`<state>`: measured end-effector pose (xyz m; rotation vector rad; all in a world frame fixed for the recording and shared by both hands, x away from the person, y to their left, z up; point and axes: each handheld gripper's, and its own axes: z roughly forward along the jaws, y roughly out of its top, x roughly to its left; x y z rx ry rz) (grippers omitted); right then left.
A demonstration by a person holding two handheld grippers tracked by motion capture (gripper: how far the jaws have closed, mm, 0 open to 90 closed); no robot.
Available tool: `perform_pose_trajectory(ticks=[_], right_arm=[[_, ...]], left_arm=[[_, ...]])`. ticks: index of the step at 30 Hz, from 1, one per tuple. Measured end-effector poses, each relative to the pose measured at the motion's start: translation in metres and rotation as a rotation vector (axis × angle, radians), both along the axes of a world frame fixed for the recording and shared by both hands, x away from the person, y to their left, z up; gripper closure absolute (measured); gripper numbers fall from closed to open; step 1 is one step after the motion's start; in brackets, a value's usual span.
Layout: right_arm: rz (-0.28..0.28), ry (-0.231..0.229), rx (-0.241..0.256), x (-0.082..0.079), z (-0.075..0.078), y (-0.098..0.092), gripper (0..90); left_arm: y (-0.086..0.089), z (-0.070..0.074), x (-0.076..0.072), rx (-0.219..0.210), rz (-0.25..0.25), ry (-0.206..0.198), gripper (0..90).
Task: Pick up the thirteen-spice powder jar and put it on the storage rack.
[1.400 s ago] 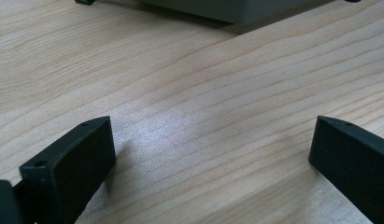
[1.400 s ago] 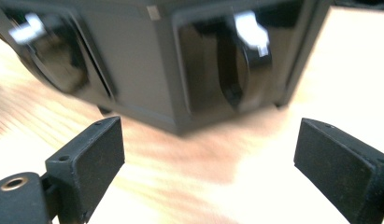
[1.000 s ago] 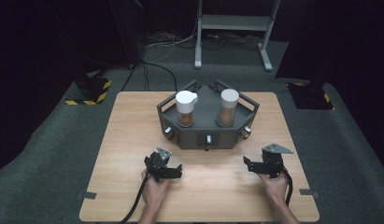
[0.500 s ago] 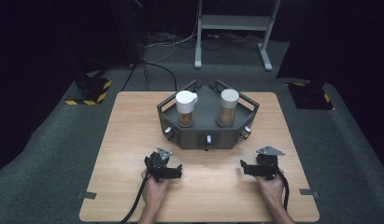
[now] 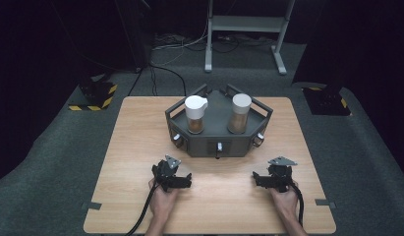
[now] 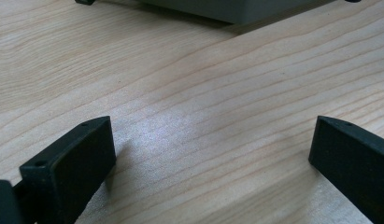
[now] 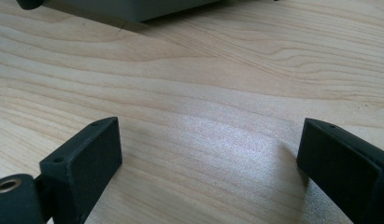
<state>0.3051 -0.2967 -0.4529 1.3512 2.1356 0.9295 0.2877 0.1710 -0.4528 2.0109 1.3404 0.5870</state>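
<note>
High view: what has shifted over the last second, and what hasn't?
The right gripper drew back slightly toward the person's edge of the light wooden table, jaws open and empty. The left gripper, the grey hexagonal tray and its two white-lidded jars stayed put.

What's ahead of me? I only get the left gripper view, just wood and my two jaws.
Observer: A dark grey six-sided tray stands past both grippers, toward the far half of the table.
Operator: Anything on it?
Observer: Two containers with brownish contents: a white-topped pitcher on its left side, a capped jar on its right.
Operator: Where's my other hand?
Observer: The right gripper sits low over the table near its right front, jaws wide open with nothing between them, apart from the tray.
Operator: And my left gripper?
Observer: The left gripper is at the tray's near left, also open and holding nothing.
</note>
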Motion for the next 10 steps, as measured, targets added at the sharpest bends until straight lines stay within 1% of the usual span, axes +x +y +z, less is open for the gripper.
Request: perform_pose_trajectory(ticks=[10], right_arm=[[0.001,0.008,-0.004,0.0015,0.0006,0.0023,2.7]], left_arm=[[0.0,-0.0001,-0.0001,0.0,0.0,0.0,0.4]])
